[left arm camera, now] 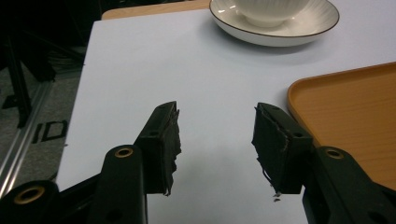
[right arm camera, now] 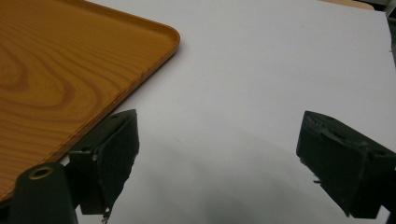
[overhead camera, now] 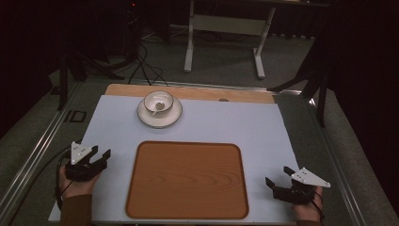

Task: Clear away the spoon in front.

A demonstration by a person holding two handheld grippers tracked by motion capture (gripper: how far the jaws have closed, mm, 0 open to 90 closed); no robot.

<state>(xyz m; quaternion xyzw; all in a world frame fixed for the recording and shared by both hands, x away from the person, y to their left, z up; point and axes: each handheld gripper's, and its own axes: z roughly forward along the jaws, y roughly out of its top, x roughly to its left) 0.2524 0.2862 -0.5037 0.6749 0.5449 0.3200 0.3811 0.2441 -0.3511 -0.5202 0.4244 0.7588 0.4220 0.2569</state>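
Wooden tray lies flat at the near middle of the pale sheet that covers the table, with nothing on it. Its wood-grain face and raised rim also show in both gripper views, at the right edge of the left one and at the left of the right one.

Just left of the tray, the left gripper rests in a hand, jaws spread apart with nothing between them. Near the tray's right side, the right gripper sits likewise with jaws spread wide and nothing held.

Far from the tray, left of centre, a white bowl stands on a white saucer; something small lies inside the bowl, too small to identify.
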